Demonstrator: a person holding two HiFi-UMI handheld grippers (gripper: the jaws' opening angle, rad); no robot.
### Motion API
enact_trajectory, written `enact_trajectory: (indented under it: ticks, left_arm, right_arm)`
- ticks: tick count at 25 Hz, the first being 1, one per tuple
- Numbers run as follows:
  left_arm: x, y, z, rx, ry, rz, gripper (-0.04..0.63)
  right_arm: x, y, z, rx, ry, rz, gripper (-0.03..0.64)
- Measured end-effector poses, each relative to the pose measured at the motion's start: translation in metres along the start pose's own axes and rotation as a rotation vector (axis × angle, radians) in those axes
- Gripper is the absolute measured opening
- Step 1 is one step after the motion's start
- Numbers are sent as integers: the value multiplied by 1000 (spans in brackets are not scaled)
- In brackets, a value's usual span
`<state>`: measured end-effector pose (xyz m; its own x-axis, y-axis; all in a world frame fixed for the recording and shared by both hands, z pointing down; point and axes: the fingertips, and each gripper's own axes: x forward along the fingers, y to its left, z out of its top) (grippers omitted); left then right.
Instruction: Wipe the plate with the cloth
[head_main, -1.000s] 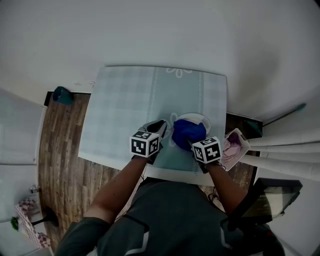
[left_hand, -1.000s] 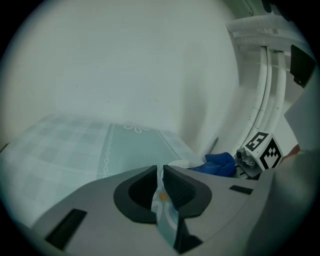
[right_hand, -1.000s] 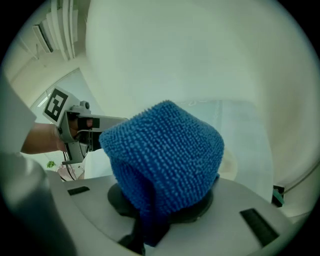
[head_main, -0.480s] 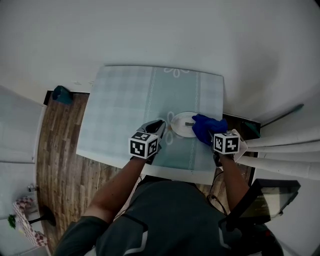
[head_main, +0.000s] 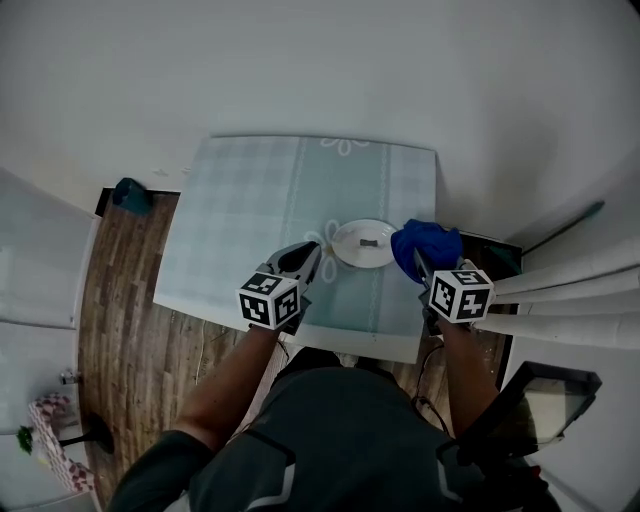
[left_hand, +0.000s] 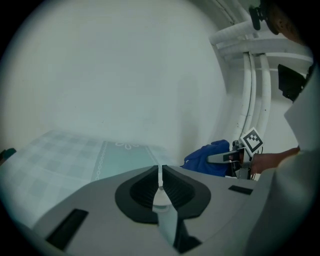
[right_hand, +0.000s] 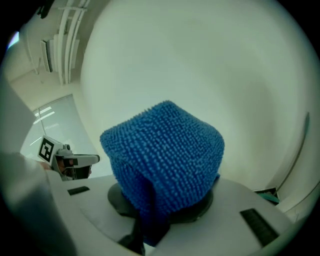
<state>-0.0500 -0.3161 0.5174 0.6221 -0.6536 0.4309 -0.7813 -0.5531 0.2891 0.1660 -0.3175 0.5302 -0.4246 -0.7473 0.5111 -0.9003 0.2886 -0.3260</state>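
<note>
The blue cloth (head_main: 425, 248) had come off the plate (head_main: 350, 250): a second earlier it covered the plate's near half, and it was now carried clear, off the plate's right edge and near the right border of the desk (head_main: 250, 200). The right gripper (head_main: 420, 262) remained clamped on the cloth; in the right gripper view the bunched fabric filled the space between the jaws and hid them. The left gripper (head_main: 305, 255), earlier at the plate's left rim, had drawn back and stood apart from it. Its jaws were closing, with only a narrow slit left and nothing between them. The white plate rested unsupported on the desk, between the two grippers, its upper face fully exposed. A small dark mark showed near its centre, too small to identify. Judgement: the wiping pass appeared to be over, or paused. If the mark is residue, a further pass would be needed, with the plate steadied again first; otherwise the task looked near completion.
</note>
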Motion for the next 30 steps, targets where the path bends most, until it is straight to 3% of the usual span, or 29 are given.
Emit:
enact_trajectory:
  ticks: [6,10,14,20,24,30]
  left_arm:
    - [-26,-39,31,54,-112,12,11]
    - [-35,-54,33,71,-135,33,11]
    - [-45,-67,38,-12,-149,-40,9]
    - [-70,-80,54,127,-206,-117,11]
    - [-92,-76,72,188,-278,-112,9]
    - [-125,-60,96,176,-383,-71,9]
  right_arm:
    - [-47,27,36,-79,-121,65,87]
    - [-74,43,47,-105,-183,88,87]
    - [-96,52,57,-138,-235,58,87]
    - [-115,71,63,-129,-278,13,87]
    - [-126,97,69,-179,-325,-8,86]
    - [-148,126,76,-241,-394,-65,86]
